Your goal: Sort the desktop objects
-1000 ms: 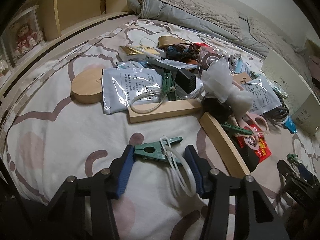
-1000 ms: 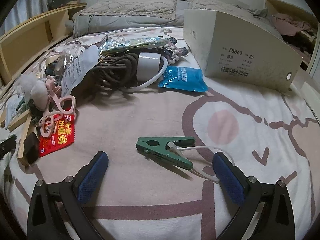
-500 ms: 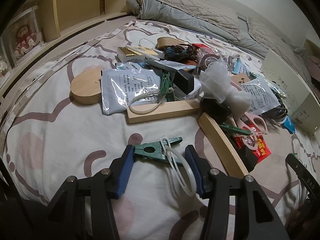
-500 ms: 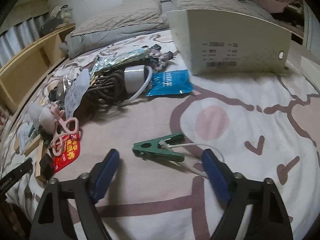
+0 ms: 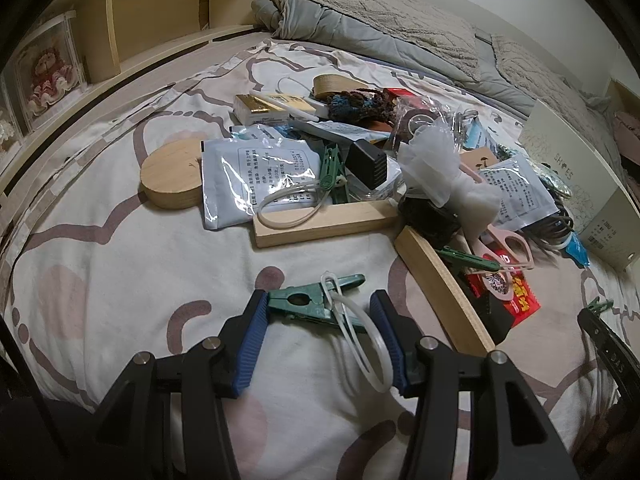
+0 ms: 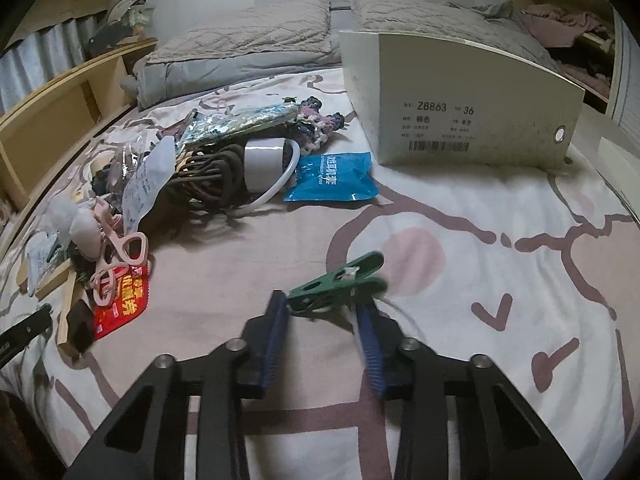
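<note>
On a patterned bedsheet [image 5: 120, 264], my left gripper [image 5: 320, 316] holds a green clip [image 5: 316, 304] crosswise between its blue pads [image 5: 252, 336], jaws at a middling width, the clip's white cord loop [image 5: 364, 340] trailing back toward the camera. To its far left lies a round wooden disc [image 5: 172, 178], touching a clear packet of printed paper [image 5: 256, 176]. Just beyond my fingers sits a wooden block [image 5: 324, 222] with a second green clip [image 5: 332, 172] and cord lying across it. Right of that come a black box [image 5: 367, 162], a white gauzy bundle [image 5: 440, 168], a leaning wooden strip [image 5: 440, 288], pink scissors [image 5: 508, 244] and a red packet [image 5: 516, 296]. A white shoebox [image 5: 572, 184] stands at the far right.

From my right wrist, the same clutter lies at left: pink scissors [image 6: 116, 256] over the red packet [image 6: 120, 304], then a coil of dark cable [image 6: 208, 176] against a white roll [image 6: 264, 160], and a blue packet [image 6: 332, 178]. At centre my right gripper [image 6: 324, 312] has closed narrowly on another green clip [image 6: 340, 280], which tilts up and away, blurred. Whether both pads press it I cannot tell for certain, though its tail sits between them. The shoebox [image 6: 460, 104] stands behind at right, well apart from the clip.
</note>
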Available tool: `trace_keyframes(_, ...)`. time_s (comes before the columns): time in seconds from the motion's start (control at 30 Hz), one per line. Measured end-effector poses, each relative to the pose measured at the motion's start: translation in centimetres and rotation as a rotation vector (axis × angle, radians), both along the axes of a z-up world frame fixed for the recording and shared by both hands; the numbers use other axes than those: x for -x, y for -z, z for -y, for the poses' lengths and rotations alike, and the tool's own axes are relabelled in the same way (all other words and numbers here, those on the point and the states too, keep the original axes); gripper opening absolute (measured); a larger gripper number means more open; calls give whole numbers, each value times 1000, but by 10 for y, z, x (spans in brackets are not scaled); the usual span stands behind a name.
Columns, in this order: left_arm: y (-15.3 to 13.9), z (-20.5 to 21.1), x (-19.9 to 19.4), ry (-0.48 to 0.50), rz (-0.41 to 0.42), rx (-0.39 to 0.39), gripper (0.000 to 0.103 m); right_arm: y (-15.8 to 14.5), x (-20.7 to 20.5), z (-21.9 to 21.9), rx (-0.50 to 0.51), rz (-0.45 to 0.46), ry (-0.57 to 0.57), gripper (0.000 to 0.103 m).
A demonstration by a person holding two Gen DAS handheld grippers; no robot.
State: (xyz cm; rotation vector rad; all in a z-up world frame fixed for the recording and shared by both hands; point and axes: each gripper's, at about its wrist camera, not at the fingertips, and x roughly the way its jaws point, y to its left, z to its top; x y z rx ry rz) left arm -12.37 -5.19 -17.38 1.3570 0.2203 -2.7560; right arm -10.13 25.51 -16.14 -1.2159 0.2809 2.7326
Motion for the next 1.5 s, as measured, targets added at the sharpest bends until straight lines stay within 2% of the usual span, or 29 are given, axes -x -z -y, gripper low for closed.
trace_keyframes(0.03, 0, 0, 0, 0, 0, 0, 52, 0, -1, 0, 1, 0, -1, 21)
trace_keyframes(0.1, 0, 0, 0, 0, 0, 1, 52, -1, -3, -2, 6, -1, -1, 18)
trace_keyframes(0.23, 0, 0, 0, 0, 0, 0, 52, -1, -4, -1, 12, -4, -18, 17)
trace_keyframes(0.37, 0, 0, 1, 0, 2, 4, 52, -1, -8, -5, 70, -1, -74, 19)
trace_keyframes(0.4, 1, -1, 1, 0, 3, 7, 52, -2, -9, -5, 75, 1, -82, 23)
trace_keyframes(0.43, 1, -1, 1, 0, 4, 10, 52, -3, -11, -6, 77, 4, -94, 35)
trace_keyframes(0.47, 1, -1, 1, 0, 4, 11, 52, -4, -12, -6, 77, 3, -99, 63)
trace_keyframes(0.53, 1, -1, 1, 0, 3, 9, 52, -9, -18, -8, 78, -24, -108, 90)
trace_keyframes(0.67, 1, -2, 1, -1, 5, 9, 52, -21, -23, -8, 52, -54, -174, 90)
trace_keyframes(0.87, 2, 0, 1, -1, 5, -2, 52, -34, -20, -13, 56, -78, -174, 90)
trace_keyframes(1.2, 2, 2, 3, 3, 5, -15, 52, -13, 6, -10, -44, 7, -165, 89)
trace_keyframes(1.27, 2, 2, 4, 3, 5, -14, 52, -10, 9, -11, -42, 19, -155, 80)
trace_keyframes(1.5, 2, 2, 4, 3, 3, -17, 52, -1, 14, -9, -76, 60, -148, 61)
